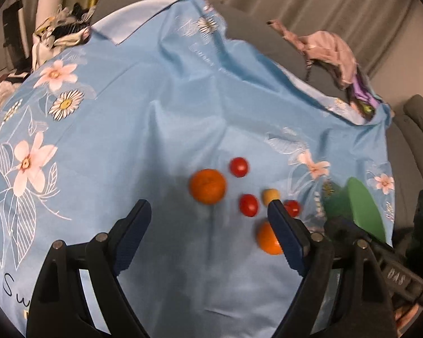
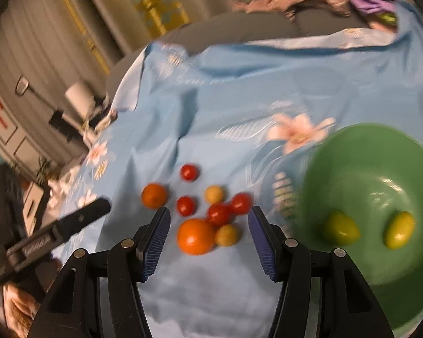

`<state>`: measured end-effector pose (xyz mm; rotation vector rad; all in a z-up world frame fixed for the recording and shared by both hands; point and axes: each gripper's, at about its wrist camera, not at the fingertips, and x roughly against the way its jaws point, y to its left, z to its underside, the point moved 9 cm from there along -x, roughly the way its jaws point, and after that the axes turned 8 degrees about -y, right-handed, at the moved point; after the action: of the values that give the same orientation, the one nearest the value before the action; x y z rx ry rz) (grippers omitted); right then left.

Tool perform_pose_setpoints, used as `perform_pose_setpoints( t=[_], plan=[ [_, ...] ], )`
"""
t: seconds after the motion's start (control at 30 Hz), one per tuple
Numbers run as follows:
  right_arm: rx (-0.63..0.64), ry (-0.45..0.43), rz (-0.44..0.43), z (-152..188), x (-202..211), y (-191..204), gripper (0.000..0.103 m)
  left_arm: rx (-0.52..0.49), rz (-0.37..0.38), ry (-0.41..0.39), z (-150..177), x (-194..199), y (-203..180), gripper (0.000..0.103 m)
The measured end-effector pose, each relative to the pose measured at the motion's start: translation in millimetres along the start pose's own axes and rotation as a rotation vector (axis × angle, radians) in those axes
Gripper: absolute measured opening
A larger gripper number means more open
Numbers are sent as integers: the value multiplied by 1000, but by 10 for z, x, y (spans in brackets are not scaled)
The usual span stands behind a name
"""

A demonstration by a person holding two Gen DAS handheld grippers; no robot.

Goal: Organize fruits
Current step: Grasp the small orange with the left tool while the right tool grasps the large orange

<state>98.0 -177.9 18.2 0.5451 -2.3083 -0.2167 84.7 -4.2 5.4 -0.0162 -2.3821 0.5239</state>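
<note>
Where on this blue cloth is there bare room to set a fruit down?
Bare cloth lies between the right gripper and the fruit cluster, and the green bowl has free floor behind its two yellow-green fruits. It is crowded around the big orange and the tomatoes.

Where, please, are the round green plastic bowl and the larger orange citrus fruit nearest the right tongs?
Round green plastic bowl (image 2: 352, 152): right wrist view, bare upper inner wall.
Larger orange citrus fruit (image 2: 196, 236): right wrist view, centre of its skin.
</note>
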Motion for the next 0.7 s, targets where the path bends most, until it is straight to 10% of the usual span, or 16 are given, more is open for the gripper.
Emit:
perform_pose_setpoints(
  t=[0.7],
  plan=[
    [232,93,153,359,-513,222,58,33,-40,61,-22,-556,166,70]
  ],
)
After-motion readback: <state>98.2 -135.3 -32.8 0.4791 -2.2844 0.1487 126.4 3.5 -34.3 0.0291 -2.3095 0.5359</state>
